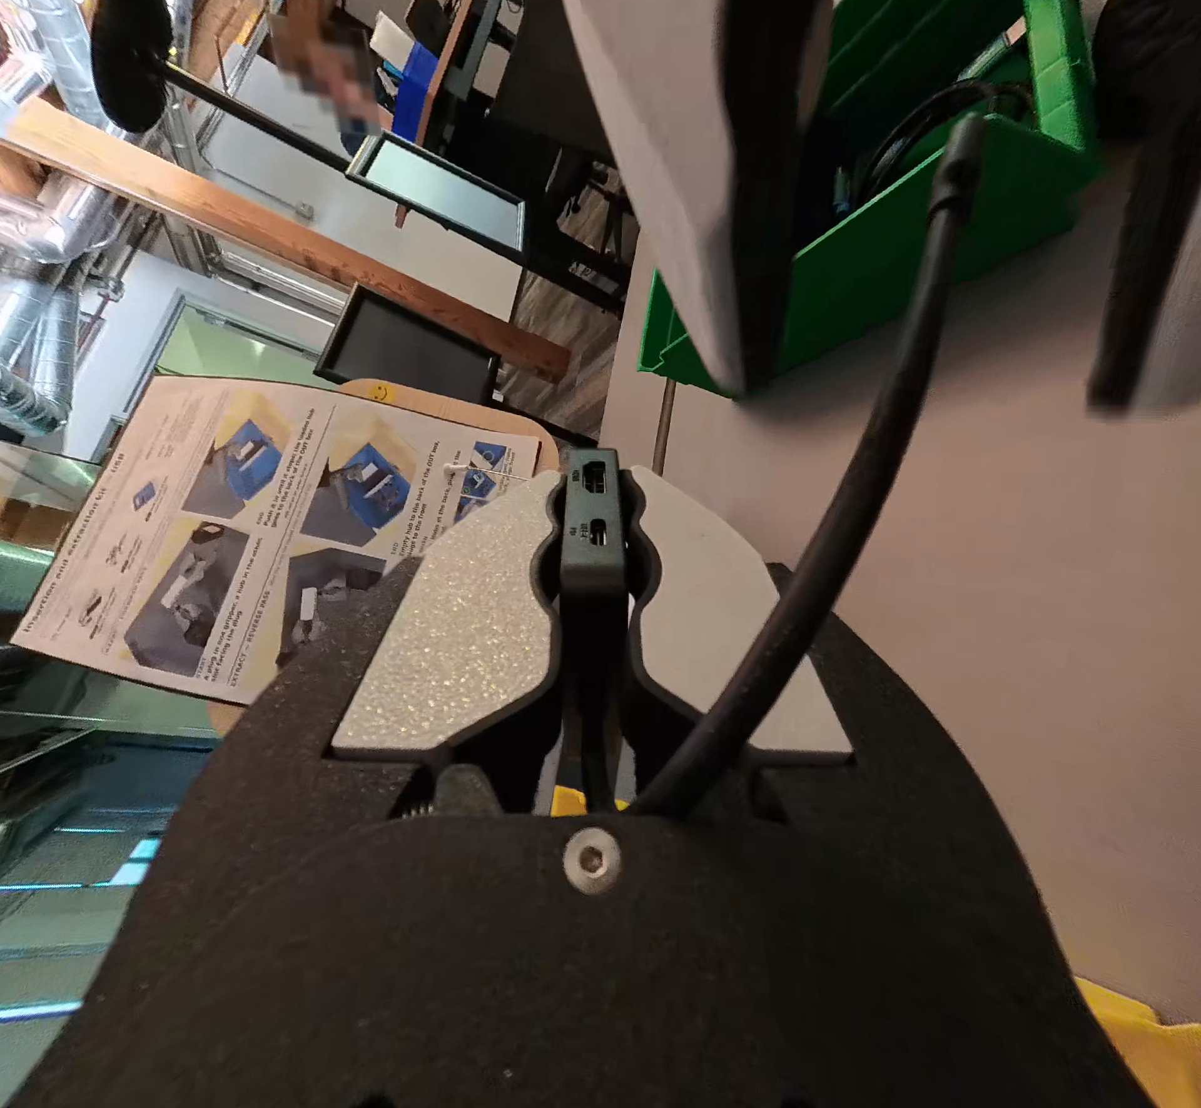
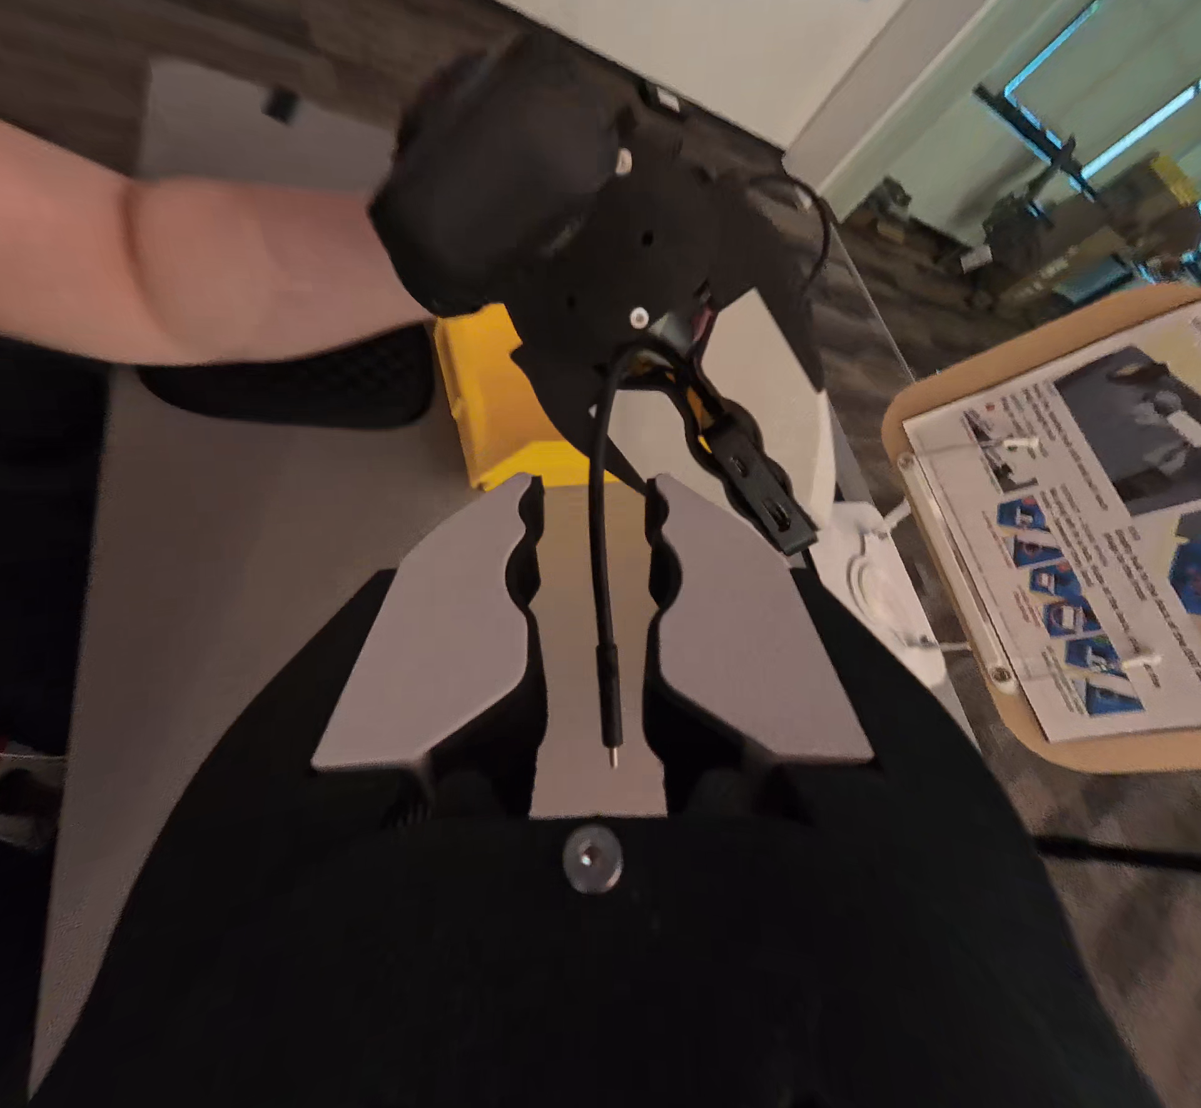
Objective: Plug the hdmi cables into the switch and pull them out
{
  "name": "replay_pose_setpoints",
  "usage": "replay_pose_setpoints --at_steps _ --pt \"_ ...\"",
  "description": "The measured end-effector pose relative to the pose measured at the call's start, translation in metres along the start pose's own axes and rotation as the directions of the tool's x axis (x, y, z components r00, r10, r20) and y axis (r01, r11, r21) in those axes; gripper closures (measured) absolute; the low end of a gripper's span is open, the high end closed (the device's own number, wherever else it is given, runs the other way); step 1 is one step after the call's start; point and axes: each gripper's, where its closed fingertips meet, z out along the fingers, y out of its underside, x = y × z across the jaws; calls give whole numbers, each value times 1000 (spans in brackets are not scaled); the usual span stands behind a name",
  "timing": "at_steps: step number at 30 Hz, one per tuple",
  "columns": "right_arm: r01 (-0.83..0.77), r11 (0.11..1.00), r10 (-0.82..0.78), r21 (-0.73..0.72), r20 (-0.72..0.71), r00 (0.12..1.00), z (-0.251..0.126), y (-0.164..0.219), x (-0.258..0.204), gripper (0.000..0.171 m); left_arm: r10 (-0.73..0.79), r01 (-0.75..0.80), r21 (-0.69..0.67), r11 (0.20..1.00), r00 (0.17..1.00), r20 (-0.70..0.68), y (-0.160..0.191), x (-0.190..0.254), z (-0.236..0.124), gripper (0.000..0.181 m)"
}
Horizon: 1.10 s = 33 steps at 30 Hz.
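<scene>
Instruction sheet (image 1: 279, 531): lies on a rounded wooden board at the left of the left wrist view, beyond the tabletop's edge.

Left gripper (image 1: 593, 518): pressed together on the switch (image 1: 593, 524), a small black block held upright between the pale fingers (image 1: 468, 609), its port face turned toward the camera and two ports showing.

Switch lead (image 1: 864, 479): a black cable of the switch's own rises from behind the jaws and arcs up and right toward the green bin (image 1: 910, 271) at the tabletop's far edge.

Green bin: holds coiled dark cables, too dim to sort.

Right gripper (image 2: 593, 495): spread, nothing between the jaws; the pale tabletop (image 2: 195, 589) shows through the gap.

Dangling lead (image 2: 601, 557): in the right wrist view the same cable hangs from the left gripper and ends in a slim plug (image 2: 611, 732) low in the gap, its long axis running along the fingers, touching neither.

Yellow bin (image 2: 494, 401): sits on the tabletop just past the right fingertips, behind the left gripper.

Key relation: the switch lies ahead of and to the right of the open right claw, ports angled down-right; the right hand is free, so it looks the one to fetch an HDMI cable, none of which can be picked out with certainty.
</scene>
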Motion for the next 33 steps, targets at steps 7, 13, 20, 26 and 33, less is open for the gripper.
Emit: replay_pose_setpoints --at_steps 7,13,20,26,33 --pt "-35 999 34 -24 -65 997 5 9 29 169 -99 99 10 995 995 -22 4 2 8 158" --pt "-179 980 164 -88 -155 974 -23 43 103 168 -208 210 50 977 978 -29 5 -5 6 124" --pt "-257 959 192 -123 -387 902 -104 94 193 168 -237 239 22 971 970 -60 8 -12 -10 124" --pt "-397 896 270 -200 -464 844 -158 178 240 169 -244 243 -27 970 970 -25 24 -21 -13 125" --pt "-461 807 303 -369 -411 860 -145 275 236 168 -272 276 -63 959 960 59 44 -43 -26 126"
